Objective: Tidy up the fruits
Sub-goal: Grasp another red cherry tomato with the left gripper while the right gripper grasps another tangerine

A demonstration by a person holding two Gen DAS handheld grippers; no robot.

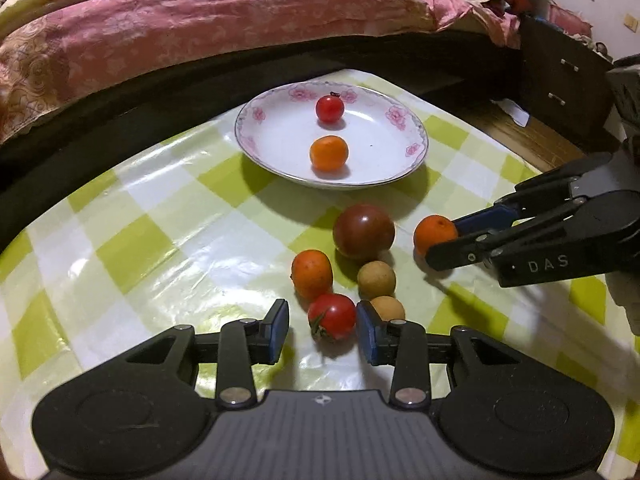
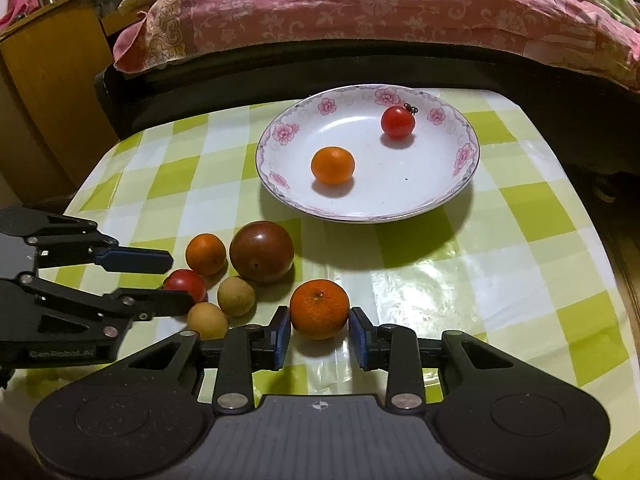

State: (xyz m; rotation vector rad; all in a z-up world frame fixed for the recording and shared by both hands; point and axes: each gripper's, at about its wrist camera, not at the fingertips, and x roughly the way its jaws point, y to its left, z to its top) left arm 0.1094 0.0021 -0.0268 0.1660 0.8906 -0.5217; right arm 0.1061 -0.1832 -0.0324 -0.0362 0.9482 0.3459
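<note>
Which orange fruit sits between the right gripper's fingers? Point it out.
The mandarin alone near the table edge, framed by the right gripper; another is on the plate.

Both wrist views look low and close across the checked table (image 1: 160,240) toward the plate (image 2: 280,184), sharing the fruit cluster.

"DAS" in pale letters on side of right gripper (image 1: 440,242). Raised lettering on left gripper (image 2: 178,280) body, too blurred to read.

Plate (image 2: 280,178) holds two fruits (image 2: 333,165) — six others (image 2: 261,251) clustered on tablecloth.
</note>
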